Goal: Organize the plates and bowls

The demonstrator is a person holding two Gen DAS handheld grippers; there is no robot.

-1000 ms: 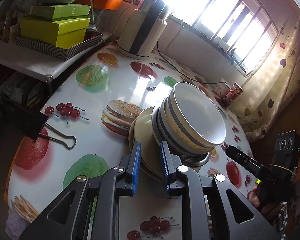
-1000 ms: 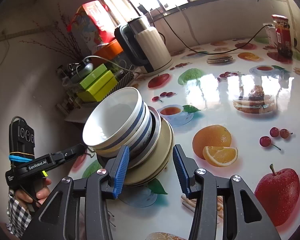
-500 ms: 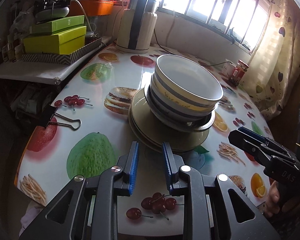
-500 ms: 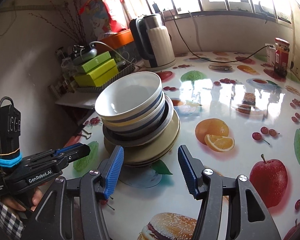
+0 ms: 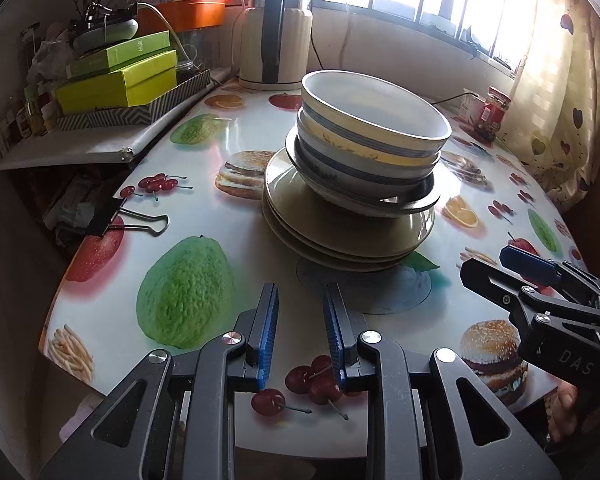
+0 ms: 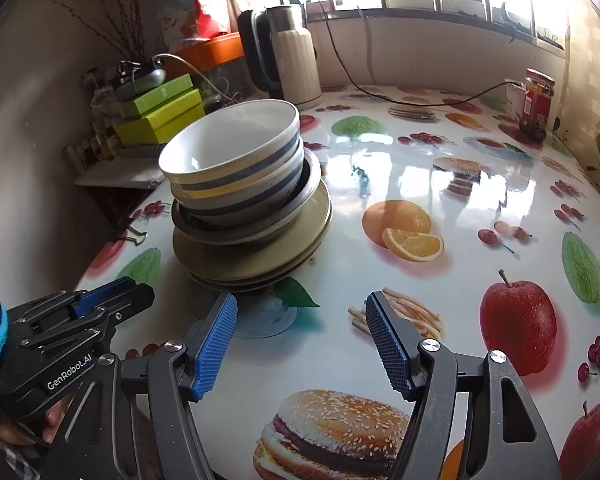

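Right wrist view: left hand-held gripper [image 6: 112, 298] (black body) reads "GenRobot.AI".

White glazed ceramic bowls [image 5: 374, 128] banded in blue and yellow, nested. Beige round plates [image 5: 340, 236] beneath, plain. Glossy white tablecloth [image 6: 380, 184] printed with red apples, cherries, oranges, green fruit, burgers and fries. Cream ribbed electric kettle [image 5: 274, 32] with black handle. Lime-green cardboard boxes [image 5: 120, 80] on a grey zigzag-patterned box [image 5: 140, 110]. Orange plastic tub [image 5: 192, 14]. Red-labelled glass jar [image 6: 538, 104]. Black binder clip [image 5: 106, 216]. Blue ribbed pads [image 6: 216, 340] on black gripper frames.
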